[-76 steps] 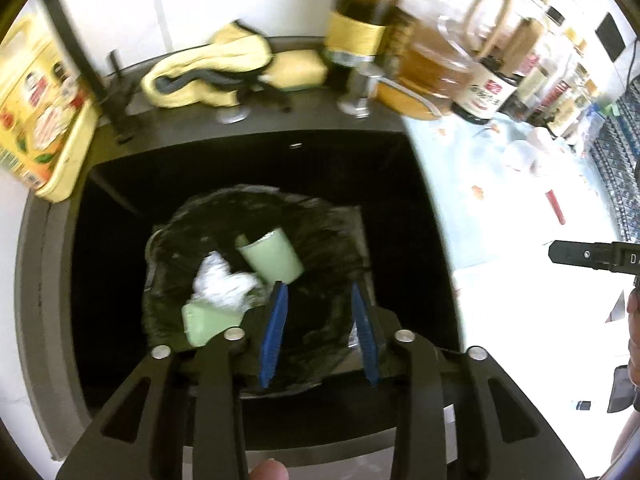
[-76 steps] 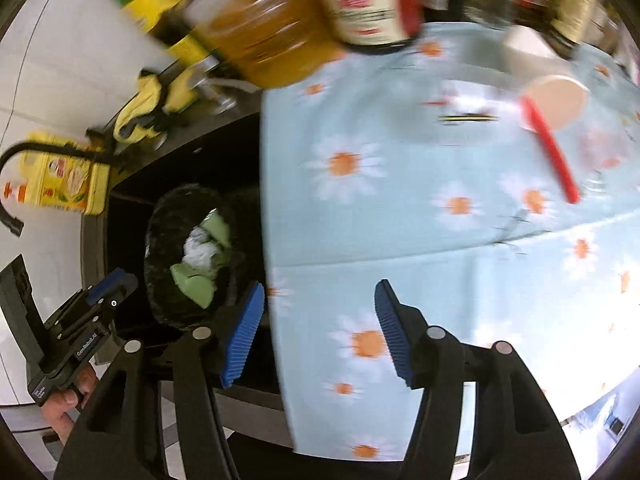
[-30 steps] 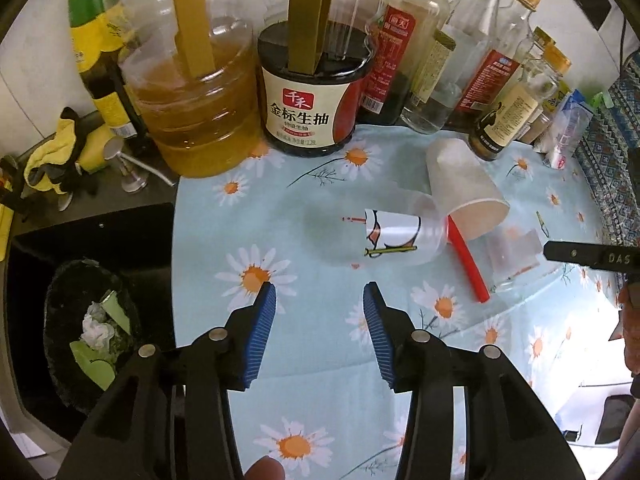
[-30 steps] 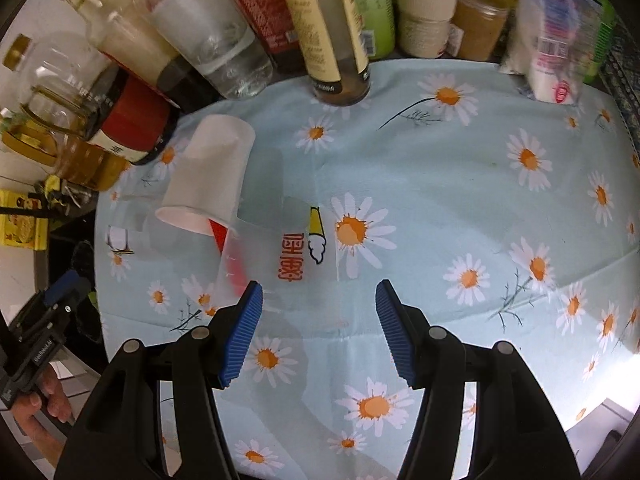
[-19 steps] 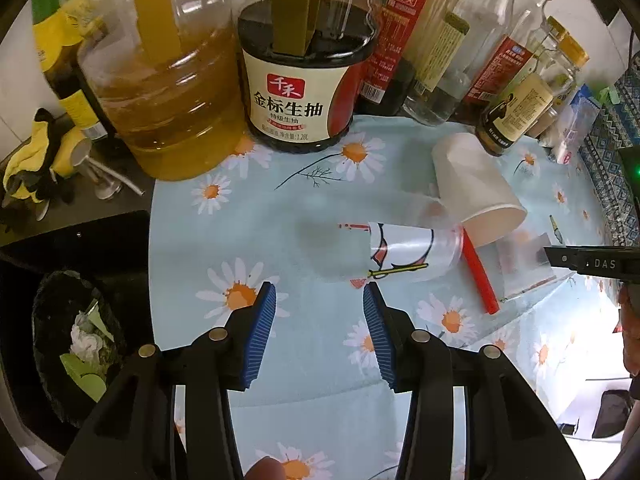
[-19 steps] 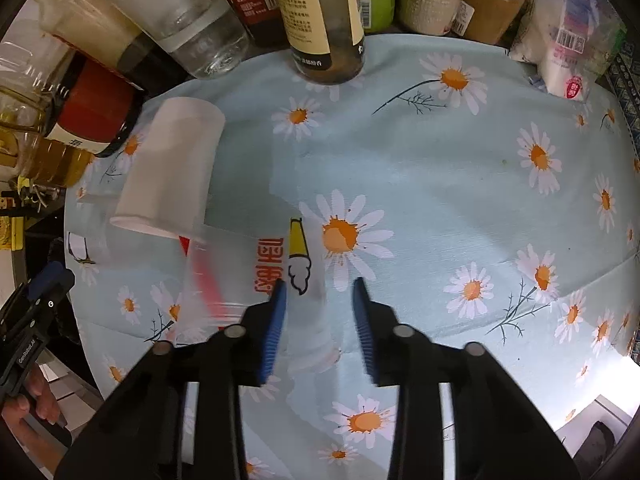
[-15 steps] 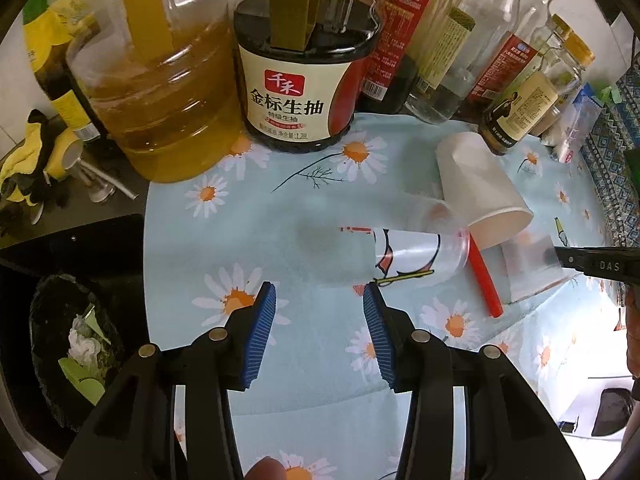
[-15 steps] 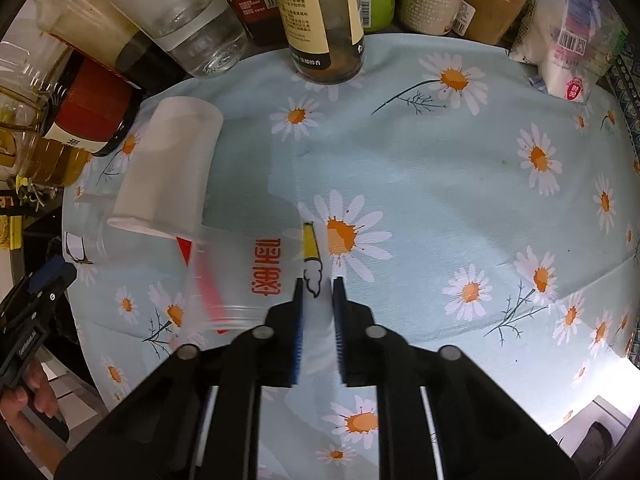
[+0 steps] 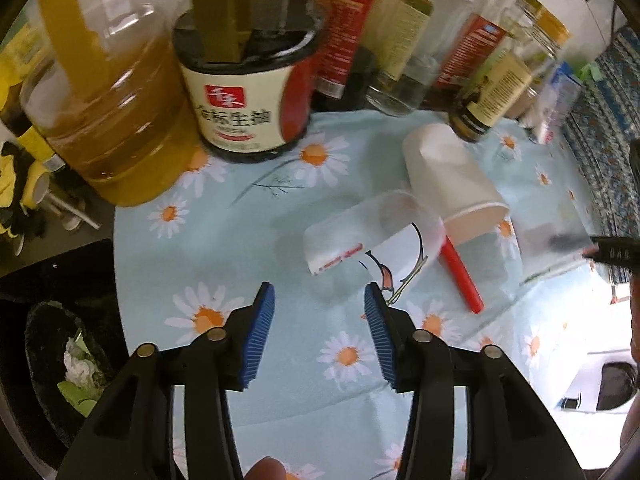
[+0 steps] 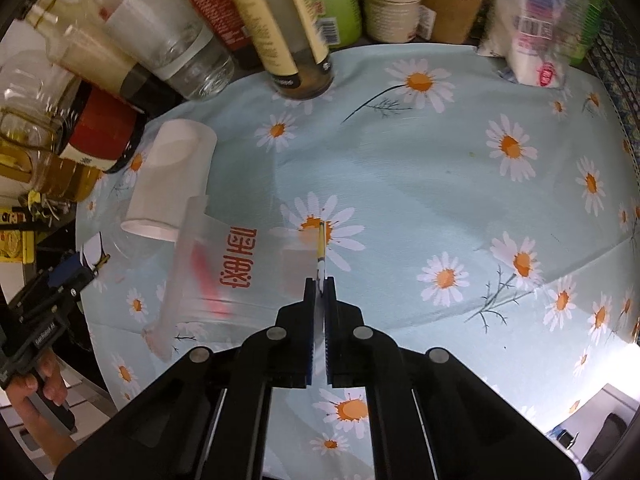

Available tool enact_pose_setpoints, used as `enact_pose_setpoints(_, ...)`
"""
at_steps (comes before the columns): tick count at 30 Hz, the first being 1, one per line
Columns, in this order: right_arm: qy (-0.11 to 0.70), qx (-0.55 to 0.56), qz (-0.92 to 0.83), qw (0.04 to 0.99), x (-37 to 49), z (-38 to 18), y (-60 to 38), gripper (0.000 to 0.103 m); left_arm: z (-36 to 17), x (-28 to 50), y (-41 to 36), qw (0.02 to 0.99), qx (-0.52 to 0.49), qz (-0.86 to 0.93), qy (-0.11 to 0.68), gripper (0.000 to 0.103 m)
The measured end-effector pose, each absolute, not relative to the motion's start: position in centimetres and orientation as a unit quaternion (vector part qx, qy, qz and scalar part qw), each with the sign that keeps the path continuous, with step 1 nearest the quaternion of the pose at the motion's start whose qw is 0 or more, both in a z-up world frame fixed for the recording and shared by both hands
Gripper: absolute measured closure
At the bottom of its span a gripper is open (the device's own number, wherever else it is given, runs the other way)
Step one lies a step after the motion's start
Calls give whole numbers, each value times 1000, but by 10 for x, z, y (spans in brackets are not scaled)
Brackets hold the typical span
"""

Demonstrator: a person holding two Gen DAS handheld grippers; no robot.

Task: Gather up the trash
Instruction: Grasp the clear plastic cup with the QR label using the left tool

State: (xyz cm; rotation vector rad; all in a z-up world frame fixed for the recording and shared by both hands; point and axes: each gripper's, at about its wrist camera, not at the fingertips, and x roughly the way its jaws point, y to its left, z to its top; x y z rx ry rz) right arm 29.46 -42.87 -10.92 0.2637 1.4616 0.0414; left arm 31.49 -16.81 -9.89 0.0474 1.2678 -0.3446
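Observation:
My right gripper (image 10: pixel 319 280) is shut on the flattened edge of a clear plastic cup with red lettering (image 10: pixel 224 264), which lies on its side on the daisy cloth; the cup also shows in the left wrist view (image 9: pixel 548 240). My left gripper (image 9: pixel 319 308) is open just in front of a second clear printed cup (image 9: pixel 368 236) lying on its side. A white paper cup (image 9: pixel 448 184) (image 10: pixel 172 176) lies tipped beside them, with a red straw (image 9: pixel 460 276) under its rim. A black bin (image 9: pixel 52 368) with green and white trash sits in the dark sink at lower left.
Large oil jug (image 9: pixel 100 112), soy sauce jug (image 9: pixel 248 92) and several bottles (image 10: pixel 288 24) line the back of the blue daisy tablecloth (image 10: pixel 440 184). A white bag (image 10: pixel 536 28) stands at back right. Yellow gloves (image 9: pixel 16 160) lie by the sink.
My right gripper has closed from open onto the clear cup's edge. My left gripper has moved from over the bin to the table and closer to the other clear cup.

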Motion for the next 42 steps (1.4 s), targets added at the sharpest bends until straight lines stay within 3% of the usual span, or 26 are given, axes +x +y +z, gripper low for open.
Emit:
enact_pose_setpoints(36, 653, 135, 25, 745, 282, -96, -433, 98, -135, 315, -180, 777, 38, -170, 604, 53)
enact_pose_setpoints(37, 653, 136, 24, 745, 282, -96, -434, 98, -136, 316, -181, 777, 40, -172, 604, 55)
enact_pose_setpoints(39, 653, 137, 21, 745, 283, -96, -435, 98, -137, 320, -185, 776, 43, -177, 604, 72)
enact_pose_setpoints(42, 652, 138, 20, 745, 284, -96, -435, 98, -139, 322, -189, 776, 49, -179, 602, 80)
